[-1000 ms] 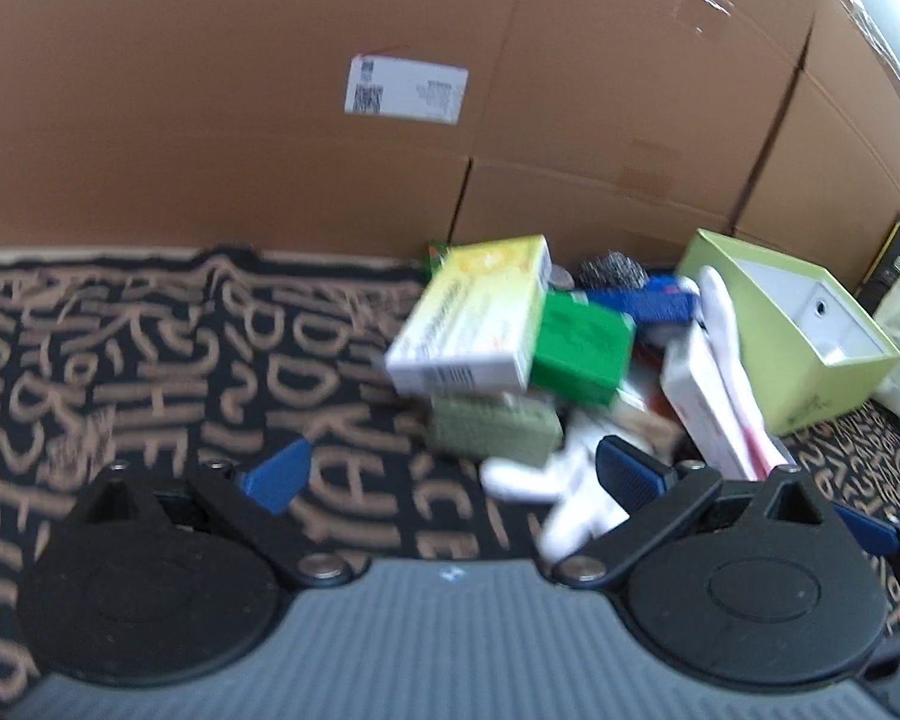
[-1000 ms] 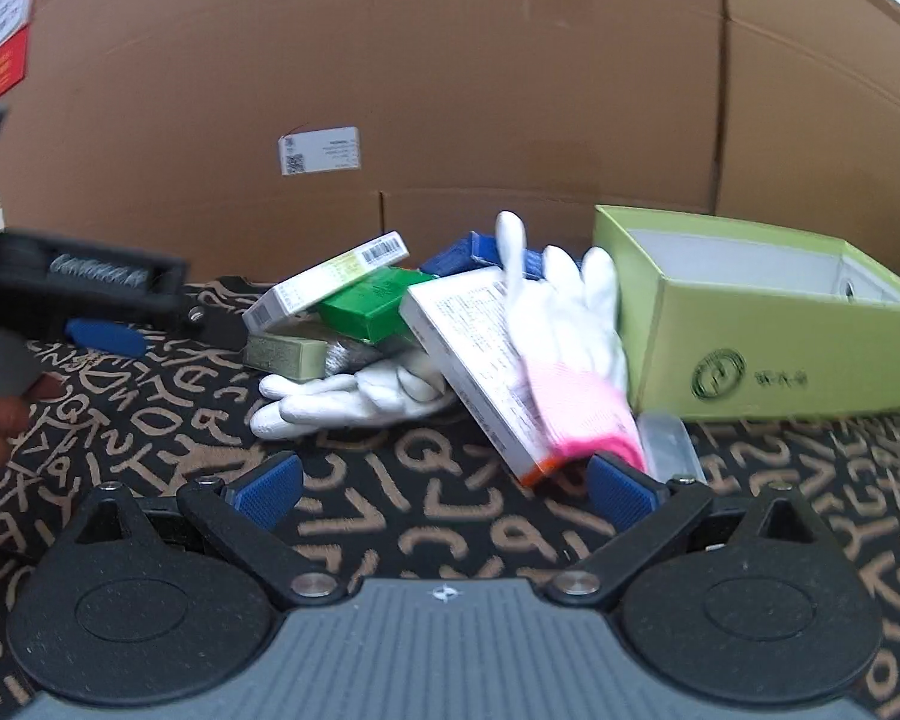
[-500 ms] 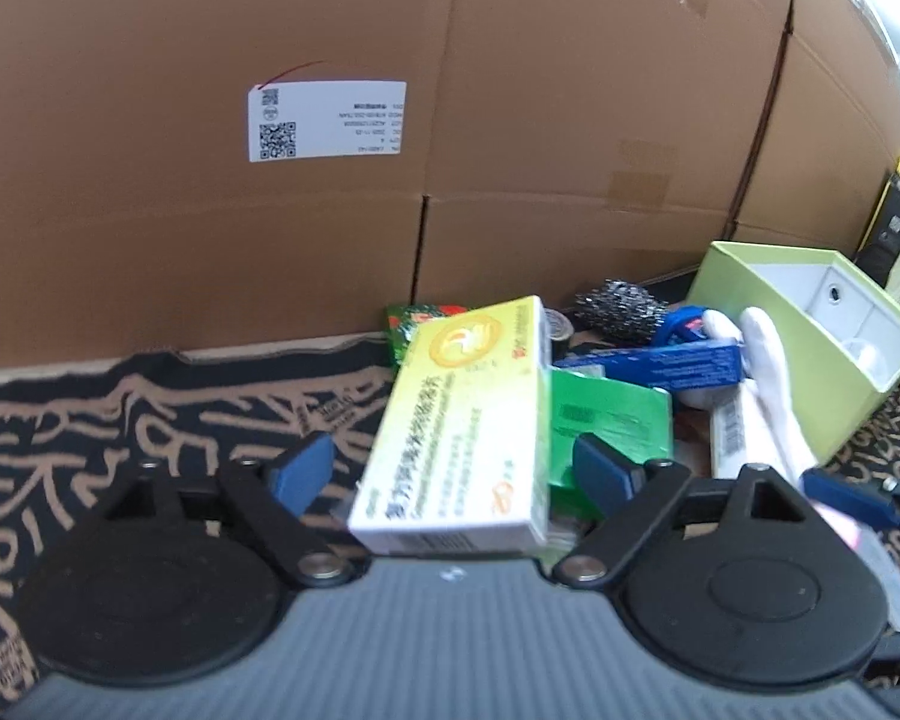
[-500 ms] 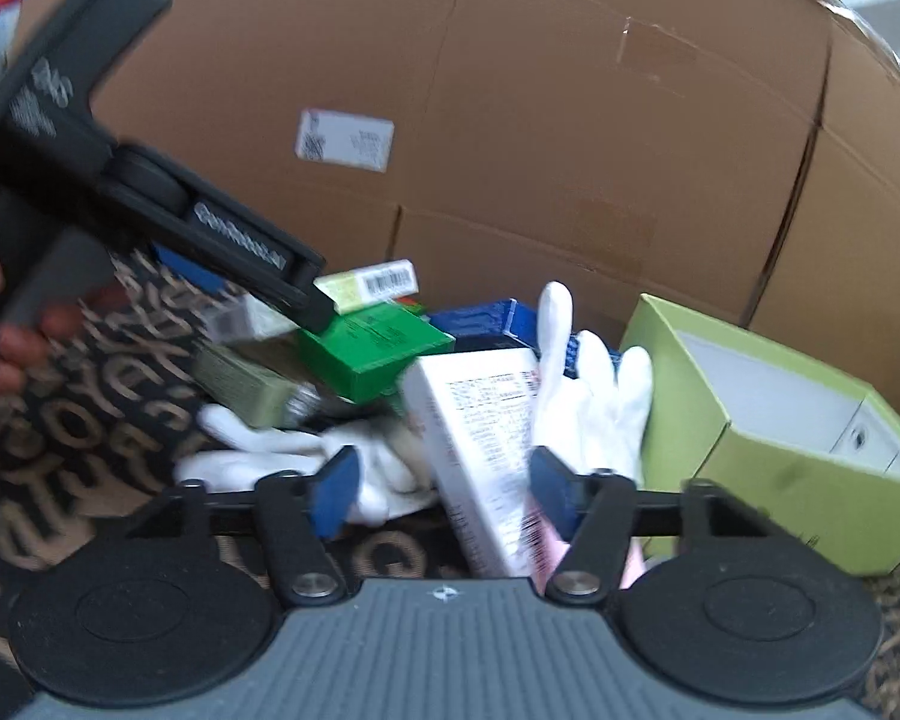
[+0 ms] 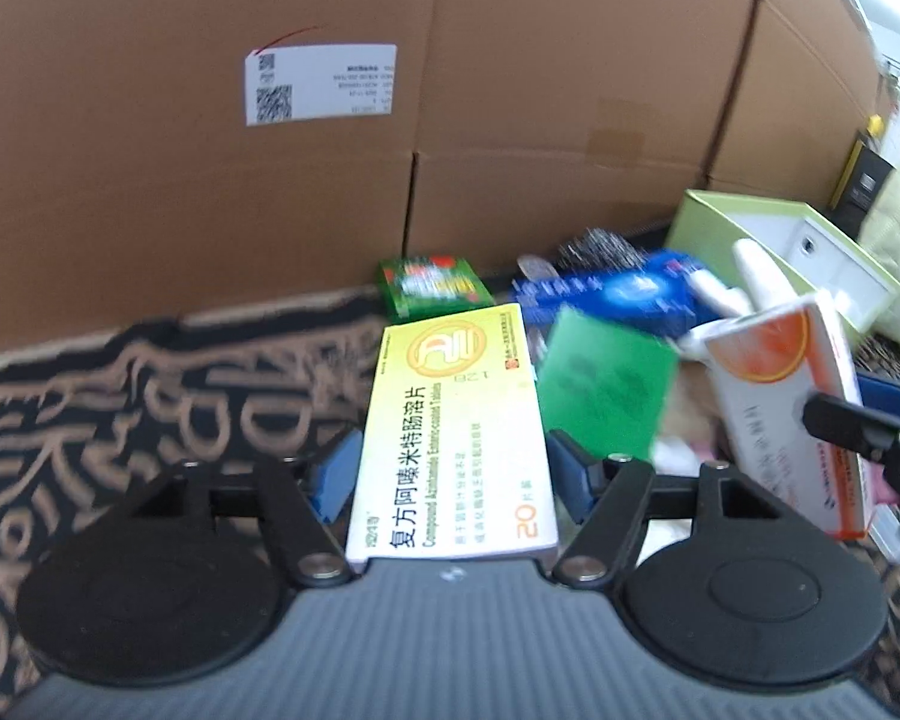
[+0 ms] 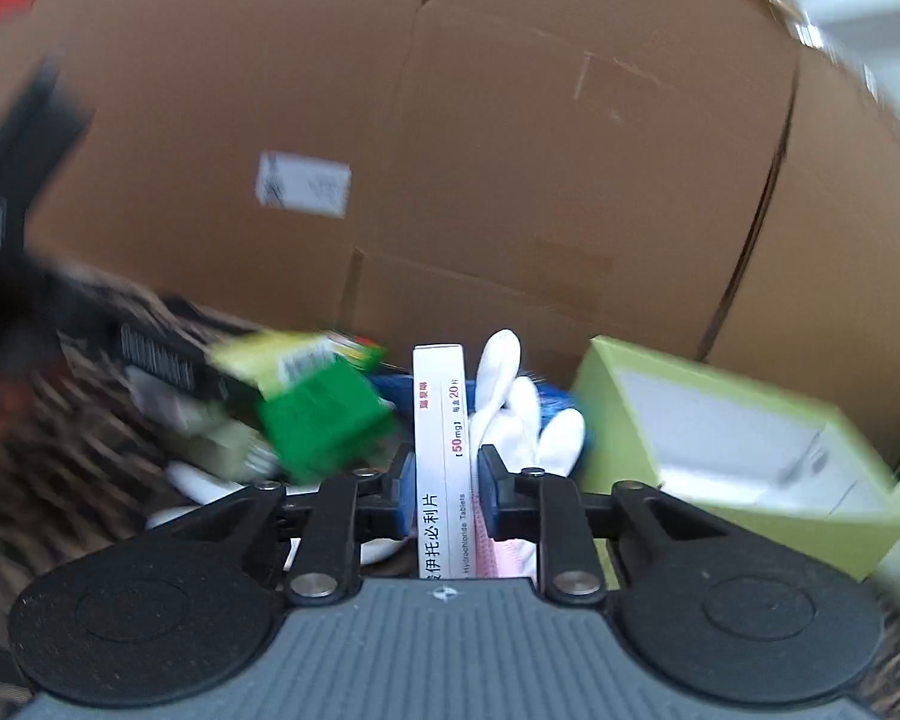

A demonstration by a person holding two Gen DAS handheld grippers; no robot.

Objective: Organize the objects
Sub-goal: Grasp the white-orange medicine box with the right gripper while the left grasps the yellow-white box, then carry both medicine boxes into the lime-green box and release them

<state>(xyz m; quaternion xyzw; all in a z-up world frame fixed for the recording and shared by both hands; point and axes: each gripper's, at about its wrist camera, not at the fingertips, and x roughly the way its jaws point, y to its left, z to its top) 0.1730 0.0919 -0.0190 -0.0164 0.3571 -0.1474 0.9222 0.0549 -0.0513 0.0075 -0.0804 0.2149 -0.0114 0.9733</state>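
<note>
My left gripper (image 5: 450, 480) is shut on a yellow-and-white medicine box (image 5: 456, 420), held flat between its blue pads. My right gripper (image 6: 446, 492) is shut on a white-and-orange medicine box (image 6: 441, 468), held on its narrow edge; the same box shows at the right of the left wrist view (image 5: 792, 408). A white glove (image 6: 522, 402) lies just behind it. A green box (image 5: 606, 387) sits in the pile between the two grippers, also in the right wrist view (image 6: 324, 420). A lime-green open box (image 6: 738, 450) stands to the right.
Tall cardboard cartons (image 5: 450, 120) wall off the back. A blue box (image 5: 624, 294), a small green packet (image 5: 432, 285) and a steel scourer (image 5: 594, 246) lie at their foot. The table has a black cloth with tan letters (image 5: 150, 372).
Both grippers moved into the pile and closed. The left took hold of the yellow-and-white box, the right took hold of the white-and-orange box and tilted it upright.
</note>
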